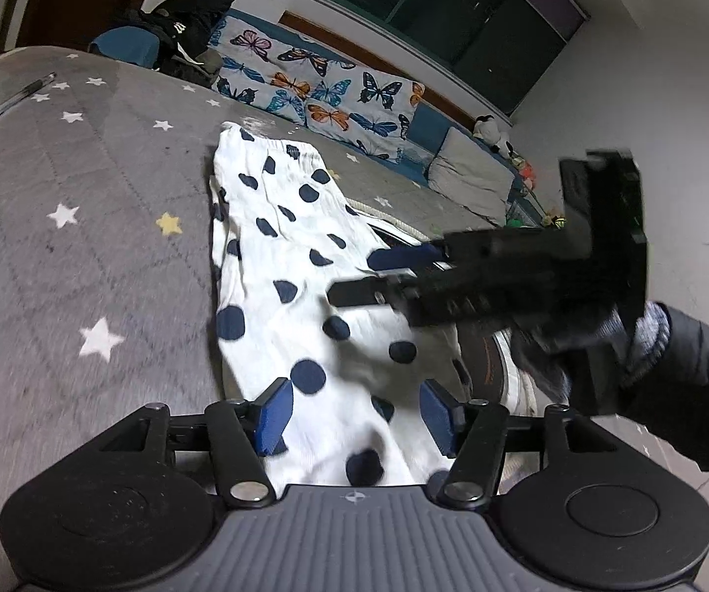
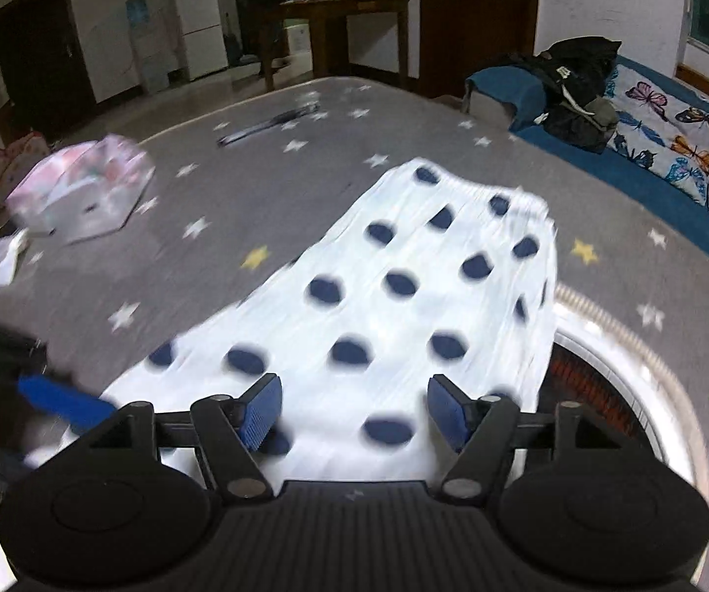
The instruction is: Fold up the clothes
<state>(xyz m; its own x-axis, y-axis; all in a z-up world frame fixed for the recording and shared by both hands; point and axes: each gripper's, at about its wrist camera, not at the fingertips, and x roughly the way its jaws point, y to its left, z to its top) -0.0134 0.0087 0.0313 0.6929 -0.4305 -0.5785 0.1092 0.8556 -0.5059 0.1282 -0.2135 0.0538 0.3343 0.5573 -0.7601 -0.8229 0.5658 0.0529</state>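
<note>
A white garment with dark blue dots [image 1: 295, 266] lies stretched out on the grey star-patterned mattress [image 1: 83, 227]; it also shows in the right wrist view [image 2: 403, 296]. My left gripper [image 1: 354, 419] is open, its blue pads either side of the cloth's near end, holding nothing. My right gripper [image 2: 354, 414] is open over the same cloth. In the left wrist view the right gripper [image 1: 379, 276] reaches in from the right, held by a gloved hand. A blue finger of the left gripper [image 2: 63, 402] shows at the left of the right wrist view.
A pen [image 1: 16, 98] lies far left on the mattress. A folded pink garment [image 2: 83, 187] lies far left. A butterfly quilt [image 1: 315, 84] and black bags [image 2: 576, 89] sit beyond the mattress. A round white appliance [image 2: 611, 370] stands by the mattress edge.
</note>
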